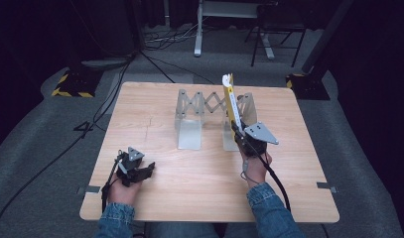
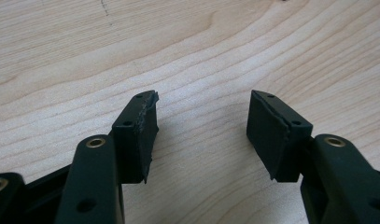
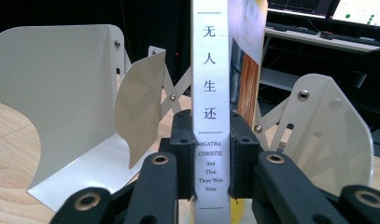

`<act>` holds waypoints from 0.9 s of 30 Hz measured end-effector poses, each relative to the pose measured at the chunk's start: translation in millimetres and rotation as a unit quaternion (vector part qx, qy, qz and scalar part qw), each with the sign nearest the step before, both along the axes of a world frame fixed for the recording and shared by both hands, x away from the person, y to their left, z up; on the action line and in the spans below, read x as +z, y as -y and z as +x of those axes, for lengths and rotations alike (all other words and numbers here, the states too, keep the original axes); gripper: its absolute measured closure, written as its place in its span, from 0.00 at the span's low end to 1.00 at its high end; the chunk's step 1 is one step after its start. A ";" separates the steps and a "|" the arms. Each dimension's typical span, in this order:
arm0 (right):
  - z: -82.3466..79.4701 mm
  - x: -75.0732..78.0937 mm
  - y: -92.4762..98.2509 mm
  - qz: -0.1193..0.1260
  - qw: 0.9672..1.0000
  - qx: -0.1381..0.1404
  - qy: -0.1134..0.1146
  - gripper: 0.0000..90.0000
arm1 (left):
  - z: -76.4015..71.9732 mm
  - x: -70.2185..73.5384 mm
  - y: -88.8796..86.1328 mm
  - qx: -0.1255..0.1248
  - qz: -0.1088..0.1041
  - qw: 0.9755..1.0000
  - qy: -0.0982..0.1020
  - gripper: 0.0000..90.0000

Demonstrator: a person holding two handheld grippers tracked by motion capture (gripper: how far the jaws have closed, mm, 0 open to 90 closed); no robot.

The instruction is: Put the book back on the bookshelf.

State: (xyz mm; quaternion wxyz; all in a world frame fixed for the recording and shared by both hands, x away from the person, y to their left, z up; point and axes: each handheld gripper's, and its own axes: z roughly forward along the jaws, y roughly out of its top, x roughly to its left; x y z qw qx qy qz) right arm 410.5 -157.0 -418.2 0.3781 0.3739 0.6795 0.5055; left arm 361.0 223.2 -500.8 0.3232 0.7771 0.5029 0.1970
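Left gripper point(image 1: 149, 170) rests on the wooden table point(image 1: 199, 173), well left of and nearer the person than the metal book rack point(image 1: 189, 124); jaws apart, nothing between them. Right gripper point(image 1: 237, 130) sits at the rack's right end, jaws clamped on the spine of a book point(image 3: 209, 93), upright, between the rack's plates, yellow cover point(image 1: 228, 94) rising above them.
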 end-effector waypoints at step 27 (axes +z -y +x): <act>-11.4 -44.1 -6.7 -0.007 1.000 0.005 -0.001 0.84 | -0.8 0.3 0.3 -0.001 0.002 1.000 -0.001 0.48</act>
